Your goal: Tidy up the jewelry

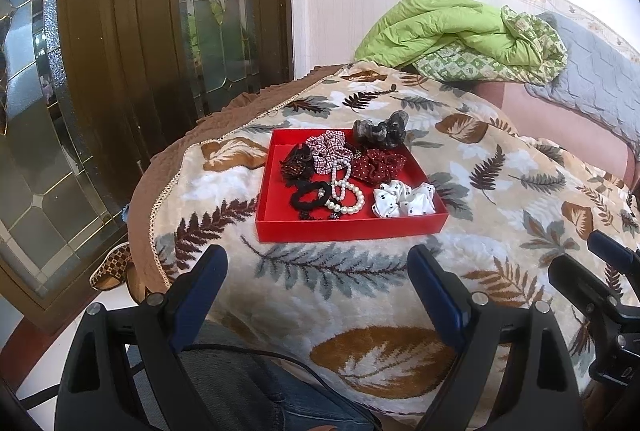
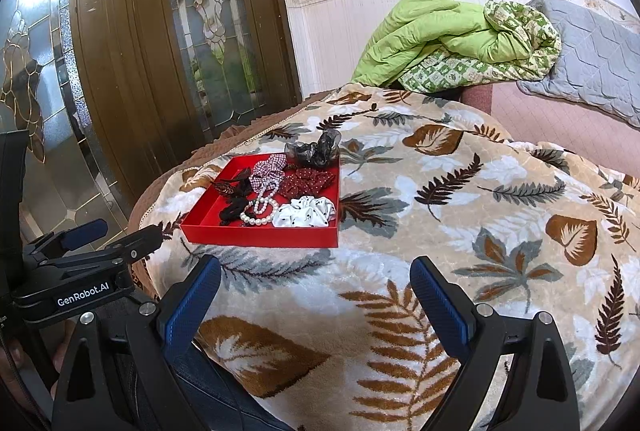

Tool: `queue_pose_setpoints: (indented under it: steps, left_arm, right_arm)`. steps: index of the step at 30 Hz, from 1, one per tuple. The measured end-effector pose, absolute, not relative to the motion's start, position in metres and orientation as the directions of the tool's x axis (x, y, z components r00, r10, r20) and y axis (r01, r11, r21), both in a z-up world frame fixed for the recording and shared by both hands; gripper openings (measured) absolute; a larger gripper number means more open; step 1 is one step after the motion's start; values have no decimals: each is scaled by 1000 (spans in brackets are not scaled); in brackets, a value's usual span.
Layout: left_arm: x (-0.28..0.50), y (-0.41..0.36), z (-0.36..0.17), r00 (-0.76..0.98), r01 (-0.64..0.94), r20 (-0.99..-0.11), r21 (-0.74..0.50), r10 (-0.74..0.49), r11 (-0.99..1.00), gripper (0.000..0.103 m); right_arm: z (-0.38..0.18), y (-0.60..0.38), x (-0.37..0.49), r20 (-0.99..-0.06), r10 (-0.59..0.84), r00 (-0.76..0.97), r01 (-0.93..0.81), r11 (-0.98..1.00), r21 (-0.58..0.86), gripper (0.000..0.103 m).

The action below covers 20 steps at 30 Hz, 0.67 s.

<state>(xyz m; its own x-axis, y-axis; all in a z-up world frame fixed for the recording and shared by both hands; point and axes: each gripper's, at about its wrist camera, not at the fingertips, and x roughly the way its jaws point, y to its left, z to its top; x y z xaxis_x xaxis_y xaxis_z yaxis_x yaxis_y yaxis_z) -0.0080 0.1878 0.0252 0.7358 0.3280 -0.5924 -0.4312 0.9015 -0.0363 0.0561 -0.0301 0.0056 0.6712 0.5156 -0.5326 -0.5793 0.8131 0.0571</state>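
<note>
A shallow red tray (image 1: pixel 352 227) (image 2: pixel 256 236) lies on a leaf-patterned blanket. In it are a white pearl string (image 1: pixel 347 195) (image 2: pixel 260 209), a white dotted scrunchie (image 1: pixel 404 200) (image 2: pixel 306 211), a dark red scrunchie (image 1: pixel 378 165) (image 2: pixel 306 180), a checked scrunchie (image 1: pixel 328 149) (image 2: pixel 269 167), a black hair tie (image 1: pixel 310 194) (image 2: pixel 234 209) and a brown clip (image 1: pixel 296 161). A sheer grey scrunchie (image 1: pixel 380 129) (image 2: pixel 316 147) rests on the tray's far corner. My left gripper (image 1: pixel 318 283) and right gripper (image 2: pixel 316 291) are open and empty, short of the tray.
The blanket (image 1: pixel 500 199) drapes over a rounded seat. A green quilt (image 1: pixel 452 27) and a grey quilt (image 1: pixel 592 71) lie behind. A wooden glass door (image 1: pixel 140 31) stands at the left. A checked slipper (image 1: pixel 112 265) lies on the floor.
</note>
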Motion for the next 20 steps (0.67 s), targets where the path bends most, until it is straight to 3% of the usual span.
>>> queue_pose_setpoints:
  steps: [20]
  left_arm:
    - [3,189,37,757,-427,-571,-61,319,902,91]
  right_arm:
    - [13,-39,60,-530,527,665,-575,814,88,98]
